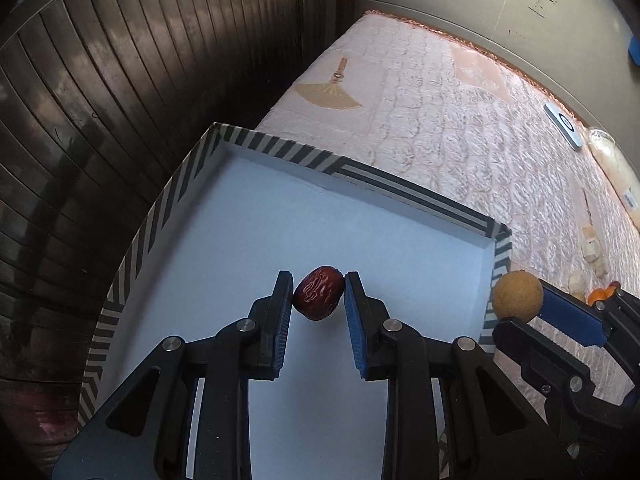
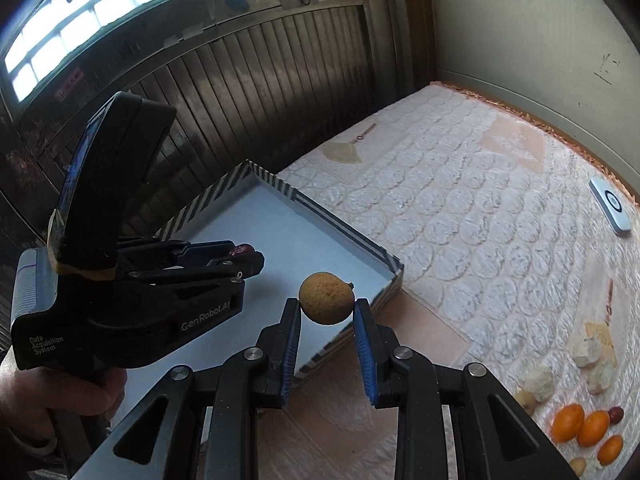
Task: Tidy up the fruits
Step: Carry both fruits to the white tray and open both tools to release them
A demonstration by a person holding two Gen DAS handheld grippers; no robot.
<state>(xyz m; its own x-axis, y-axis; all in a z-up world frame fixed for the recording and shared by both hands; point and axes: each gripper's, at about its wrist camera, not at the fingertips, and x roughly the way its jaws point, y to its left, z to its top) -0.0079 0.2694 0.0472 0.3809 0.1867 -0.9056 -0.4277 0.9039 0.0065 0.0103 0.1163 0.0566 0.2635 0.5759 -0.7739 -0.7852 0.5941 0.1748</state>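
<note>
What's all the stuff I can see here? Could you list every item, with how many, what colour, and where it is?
Red date: one, dark red, held over the box.
Round fruit: one, tan, held near the box's corner.
Box: one, white inside with a black-and-white striped rim, on the bed.
Bed cover: one, pale pink, quilted.
Orange fruits: three, on the cover at the right.
Pale lumps: several, cream, beside the orange fruits.
Fan: one, beige, beyond the box.
Flat device: one, white, by the wall.
Left gripper: black, blue-padded fingers.
Right gripper: same.
</note>
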